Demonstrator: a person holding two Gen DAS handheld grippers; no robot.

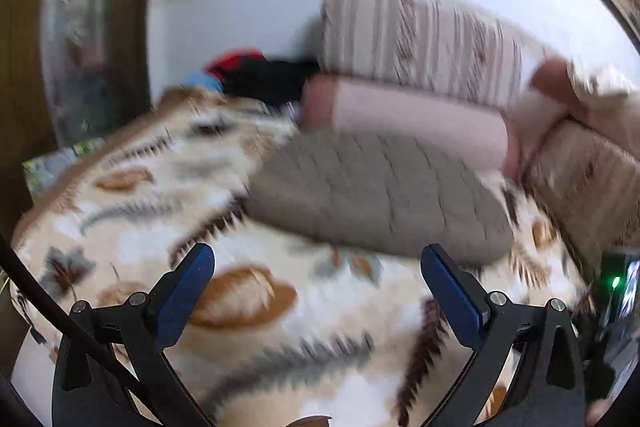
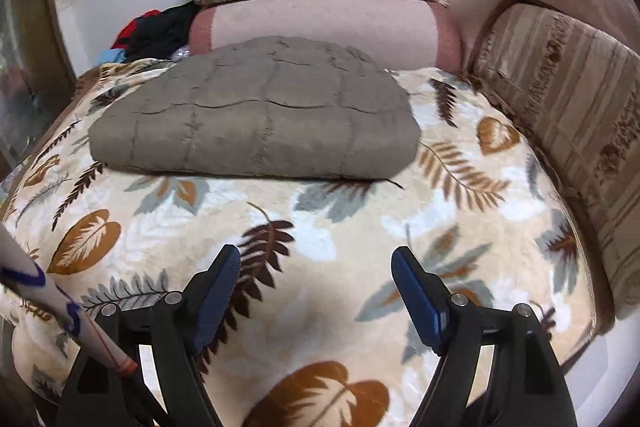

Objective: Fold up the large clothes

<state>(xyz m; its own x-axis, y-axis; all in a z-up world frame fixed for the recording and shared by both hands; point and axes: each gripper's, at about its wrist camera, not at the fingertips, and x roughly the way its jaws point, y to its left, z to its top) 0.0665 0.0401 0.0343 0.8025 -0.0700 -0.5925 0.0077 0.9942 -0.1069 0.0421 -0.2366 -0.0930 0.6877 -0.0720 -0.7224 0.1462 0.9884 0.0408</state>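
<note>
Lying folded on the leaf-print blanket [image 2: 320, 227], the grey quilted garment [image 2: 256, 123] sits near the pink bolster [image 2: 320, 23]. Left tool [image 1: 318, 291] and right tool [image 2: 316, 291] gape, both empty, above the blanket.

The leaf-print blanket [image 2: 320, 227] lies bare from six o'clock up to the folded grey quilt [image 2: 256, 119], giving open passage. Striped cushions [image 2: 560, 99] wall off three o'clock, a pink bolster [image 2: 320, 23] closes twelve, and a clothes pile [image 2: 156, 31] crowds eleven o'clock.
</note>
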